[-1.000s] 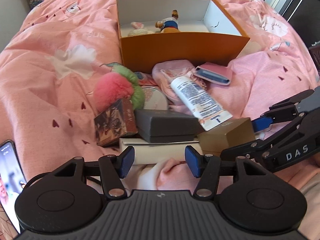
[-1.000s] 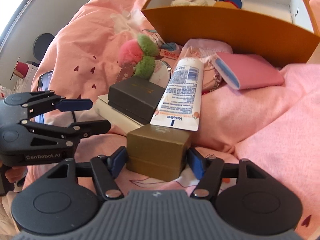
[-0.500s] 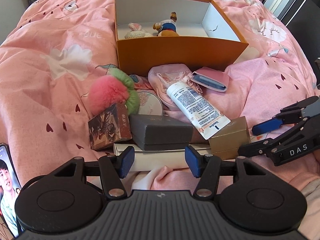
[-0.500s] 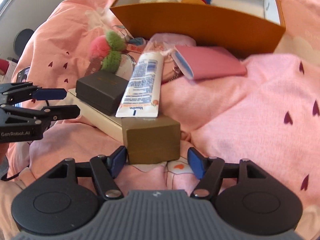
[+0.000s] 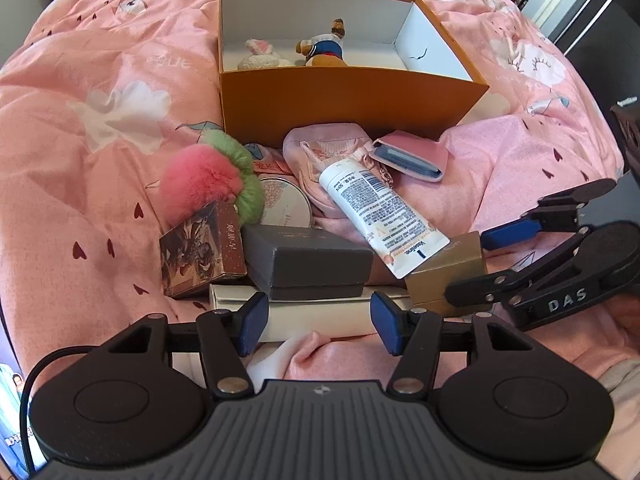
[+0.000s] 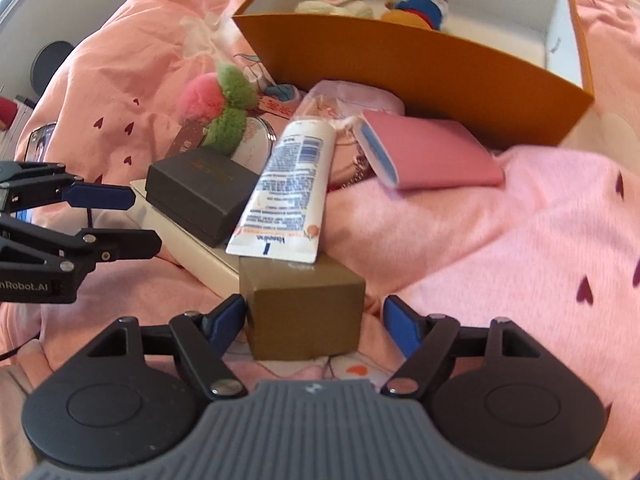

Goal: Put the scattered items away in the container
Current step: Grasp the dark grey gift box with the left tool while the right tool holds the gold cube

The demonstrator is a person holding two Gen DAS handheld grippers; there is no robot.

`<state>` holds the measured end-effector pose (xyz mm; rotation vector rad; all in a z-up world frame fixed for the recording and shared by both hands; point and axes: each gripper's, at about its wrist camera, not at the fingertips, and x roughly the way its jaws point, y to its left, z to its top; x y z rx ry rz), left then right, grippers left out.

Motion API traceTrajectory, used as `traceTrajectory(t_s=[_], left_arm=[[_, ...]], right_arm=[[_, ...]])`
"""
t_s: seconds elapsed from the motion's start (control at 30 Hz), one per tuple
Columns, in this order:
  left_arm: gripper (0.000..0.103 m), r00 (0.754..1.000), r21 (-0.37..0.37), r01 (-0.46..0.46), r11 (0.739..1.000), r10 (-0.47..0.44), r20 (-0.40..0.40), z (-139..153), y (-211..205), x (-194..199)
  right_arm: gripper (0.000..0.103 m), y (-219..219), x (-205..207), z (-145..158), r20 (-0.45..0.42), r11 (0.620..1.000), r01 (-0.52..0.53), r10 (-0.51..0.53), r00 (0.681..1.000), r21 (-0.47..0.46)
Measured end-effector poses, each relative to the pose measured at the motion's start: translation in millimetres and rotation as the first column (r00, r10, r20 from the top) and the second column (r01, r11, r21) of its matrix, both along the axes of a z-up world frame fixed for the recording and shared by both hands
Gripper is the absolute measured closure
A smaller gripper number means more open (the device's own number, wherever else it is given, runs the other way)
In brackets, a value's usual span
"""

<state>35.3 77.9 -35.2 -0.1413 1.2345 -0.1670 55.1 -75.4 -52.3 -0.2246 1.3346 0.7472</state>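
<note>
Orange box [image 5: 344, 108] open, white inside, two small plush toys [image 5: 320, 46] at its back wall. Pile in front of it: gold box [image 6: 302, 312] between my right jaws, lotion tube [image 6: 286, 188] lying across its top, dark grey box [image 5: 308, 262] on flat white box [image 5: 316, 310], pink wallet [image 6: 432, 154], pink-green pompom [image 5: 212, 182], card box [image 5: 202, 250].

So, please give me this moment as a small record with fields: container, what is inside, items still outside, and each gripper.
container: orange box, open, on the pink bedding
inside: two small plush toys
outside: gold box, white tube with its end resting on the gold box, dark grey box, pink wallet, pink-green pompom
left gripper: open, holds nothing
right gripper: open, one finger on each side of the gold box, not closed on it
</note>
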Motion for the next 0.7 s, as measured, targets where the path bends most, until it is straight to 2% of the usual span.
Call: traceTrajectory(t_s=[0.03, 0.1, 0.2, 0.27, 0.5, 0.7], left_arm=[[0.037, 1.0, 0.002, -0.016, 1.0, 0.016, -0.003, -1, 1, 2], [0.037, 0.999, 0.037, -0.042, 0.998, 0.042, 0.0, -1, 0, 5], [0.034, 1.0, 0.095, -0.028, 0.995, 0.028, 0.006, -2, -8, 9], [0.034, 1.0, 0.103, -0.027, 0.994, 0.027, -0.005, -4, -10, 11], [0.034, 0.99, 0.009, -0.102, 0.995, 0.103, -0.094, -9, 14, 28], [0.034, 0.963, -0.086, -0.161, 0.983, 0.137, -0.233, -20, 36, 52]], right_arm=[[0.035, 1, 1, 0, -0.002, 1.0, -0.01, 0.01, 1.0, 0.012], [0.036, 1, 2, 0, 0.006, 1.0, -0.024, 0.024, 1.0, 0.019], [0.036, 1, 2, 4, 0.02, 0.998, -0.051, 0.05, 0.999, 0.02], [0.036, -1, 2, 10, 0.043, 0.998, -0.066, 0.065, 0.997, 0.019], [0.036, -14, 11, 26, 0.141, 0.996, -0.083, 0.087, 0.986, -0.034], [0.036, -21, 19, 35, 0.218, 0.994, -0.096, 0.106, 0.97, -0.056]])
